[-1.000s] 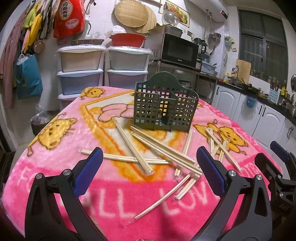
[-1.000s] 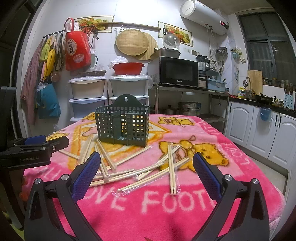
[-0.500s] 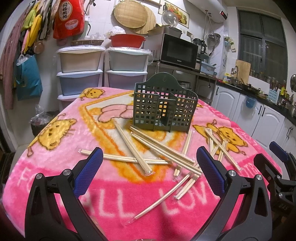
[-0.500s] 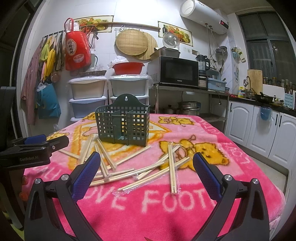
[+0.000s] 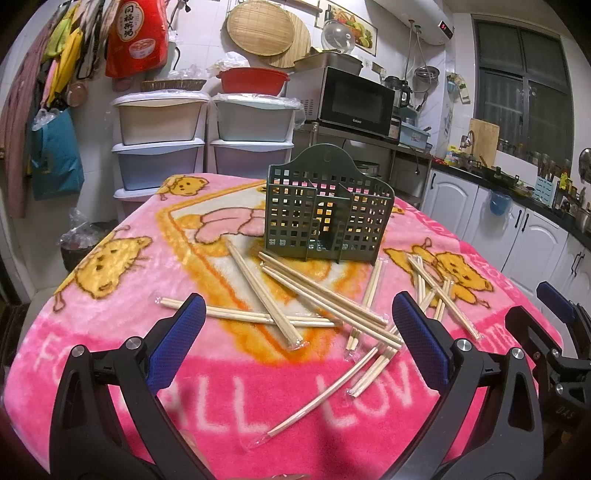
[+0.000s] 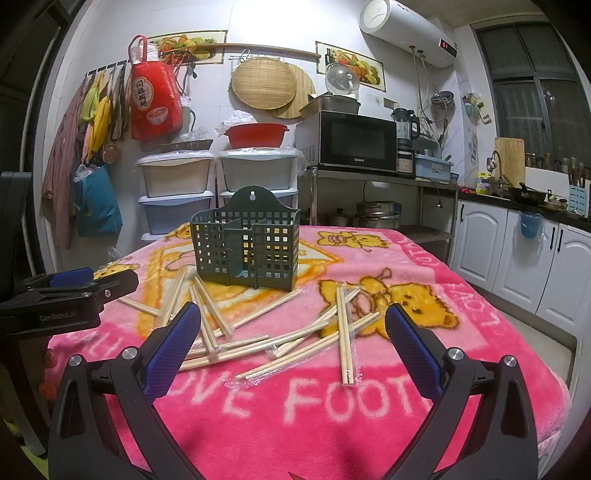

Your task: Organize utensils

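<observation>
The left claw [image 5: 297, 338] is spread wide above the near edge of the worktop [image 5: 122, 343], gripping nothing. A dark green slotted utensil holder [image 5: 327, 216] stands upright toward the far edge. Wrapped chopstick pairs [image 5: 321, 295] lie scattered and crossing between holder and claw. The right claw [image 5: 554, 317] shows at the right edge.

Both views are lit by indoor light from above — bright on the white wall [image 6: 258, 33], with the window [image 5: 517, 85] dark. The pink blanket [image 5: 110, 343] looks saturated, shadows on it soft. Fisheye bending curves the edges into black corners — the centre stays sharp, while the bottom rim blurs.
</observation>
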### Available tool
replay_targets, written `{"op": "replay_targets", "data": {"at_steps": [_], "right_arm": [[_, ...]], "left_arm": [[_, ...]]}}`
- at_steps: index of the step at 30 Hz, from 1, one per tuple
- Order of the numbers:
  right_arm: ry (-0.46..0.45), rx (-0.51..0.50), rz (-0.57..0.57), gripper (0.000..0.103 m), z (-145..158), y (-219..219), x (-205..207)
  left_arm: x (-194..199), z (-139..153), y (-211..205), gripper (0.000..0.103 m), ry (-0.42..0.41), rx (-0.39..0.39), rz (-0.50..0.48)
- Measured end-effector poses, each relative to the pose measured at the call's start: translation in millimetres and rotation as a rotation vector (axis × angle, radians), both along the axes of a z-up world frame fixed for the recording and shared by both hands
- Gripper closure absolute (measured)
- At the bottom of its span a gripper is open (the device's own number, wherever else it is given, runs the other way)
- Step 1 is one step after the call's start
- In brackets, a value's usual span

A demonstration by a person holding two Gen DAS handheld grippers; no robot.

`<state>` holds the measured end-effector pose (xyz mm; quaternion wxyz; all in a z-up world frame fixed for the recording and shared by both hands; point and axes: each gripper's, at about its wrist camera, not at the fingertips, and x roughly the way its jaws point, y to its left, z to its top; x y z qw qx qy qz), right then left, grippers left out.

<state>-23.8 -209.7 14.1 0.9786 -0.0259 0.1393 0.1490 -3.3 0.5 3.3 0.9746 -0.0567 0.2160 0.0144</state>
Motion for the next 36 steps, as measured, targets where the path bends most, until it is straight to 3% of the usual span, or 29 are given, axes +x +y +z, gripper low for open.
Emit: {"op": "replay_targets", "data": {"at_steps": [16,27,36], "right_arm": [[0.012,-0.015,0.016,0.006,6,-8,2],[0.049,-0.046,0.058,0.006,3,10,14],[0.076,-0.071,0.096,0.006,9,15,27]], "left_arm": [[1,3,-4,0.010,0.001,-0.007,-0.009],[1,4,-6,0.010,0.004,-0.026,0.005],[9,9,21,0.010,0.018,-0.073,0.019]]}}
